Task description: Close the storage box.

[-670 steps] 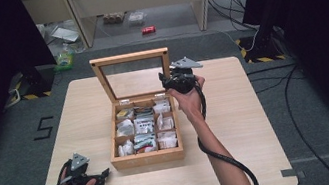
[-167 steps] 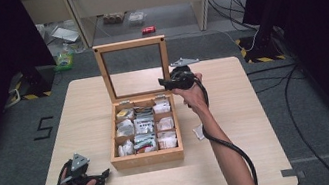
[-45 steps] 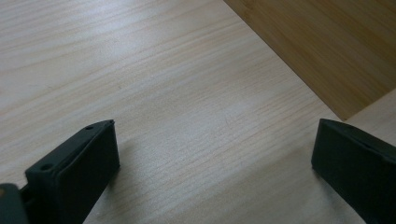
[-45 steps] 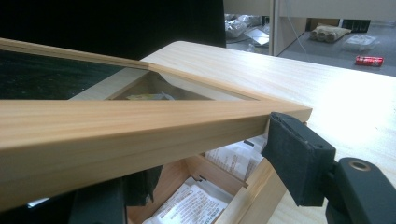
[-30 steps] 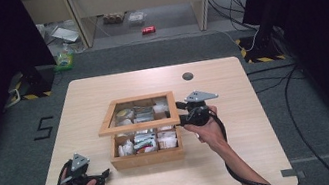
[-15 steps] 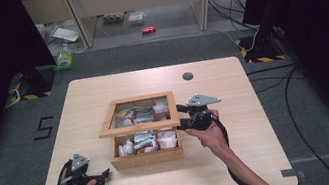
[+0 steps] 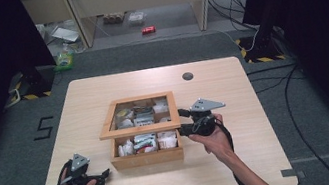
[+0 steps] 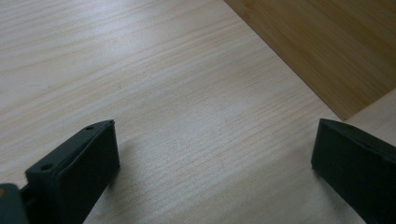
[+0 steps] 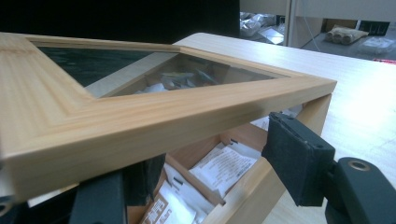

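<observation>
Glazed lid [image 7: 137,115] held part-raised over wooden box [image 7: 147,157].
Right gripper [image 7: 185,122]: jaws parted, set under the lid's edge. Left gripper [image 7: 104,175]: jaws spread, rested on table [image 7: 232,86].

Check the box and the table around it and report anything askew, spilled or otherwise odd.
Only the lid stands out: it hangs half-lowered over the wooden box, front edge raised, so the front row of packets lies uncovered. The right gripper is at its right edge. The left gripper rests open on the table. Nothing is spilled.
</observation>
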